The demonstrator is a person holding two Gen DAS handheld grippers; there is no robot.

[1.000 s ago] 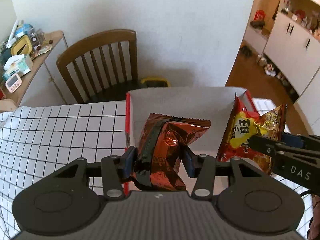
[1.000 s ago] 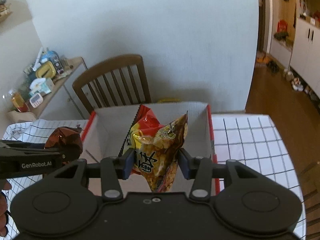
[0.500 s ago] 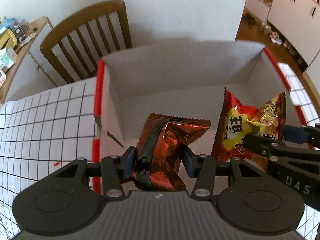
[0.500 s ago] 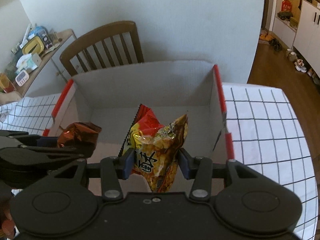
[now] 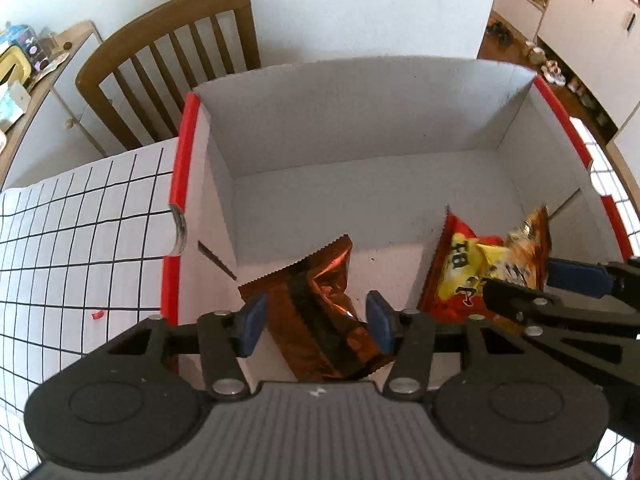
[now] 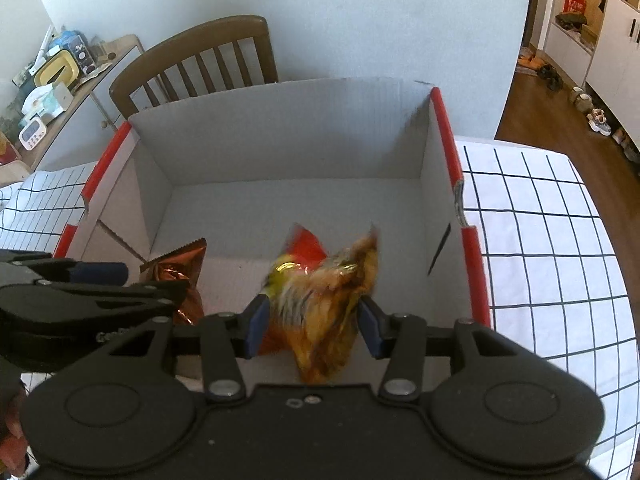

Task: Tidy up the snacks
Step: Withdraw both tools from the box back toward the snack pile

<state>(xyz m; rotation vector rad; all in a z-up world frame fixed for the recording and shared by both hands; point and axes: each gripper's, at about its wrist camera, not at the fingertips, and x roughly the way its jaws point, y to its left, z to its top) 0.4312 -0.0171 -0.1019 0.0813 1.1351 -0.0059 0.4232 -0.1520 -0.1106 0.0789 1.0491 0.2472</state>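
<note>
A shiny brown snack bag [image 5: 320,304] leans tilted between the blue pads of my left gripper [image 5: 316,324], low inside a white cardboard box with red rims [image 5: 360,112]. The jaws are opening and a gap shows beside the left pad. My right gripper [image 6: 312,324] is also opening; the red and yellow snack bag [image 6: 320,300] between its pads is blurred and dropping toward the box floor. Each gripper shows in the other's view: the right one's fingers [image 5: 560,280] beside the red and yellow bag [image 5: 472,272], the left one [image 6: 100,280] by the brown bag [image 6: 180,268].
The box [image 6: 280,128] stands on a white tablecloth with a black grid [image 6: 540,220]. A wooden chair [image 5: 168,52] is behind the box against the wall. A cluttered side cabinet [image 6: 60,80] is at far left; cupboards [image 6: 616,40] stand at right.
Both grippers came down into the box with their bags. Both jaws have widened; the brown bag has tipped over to the left and the red and yellow bag has slipped and blurred.
</note>
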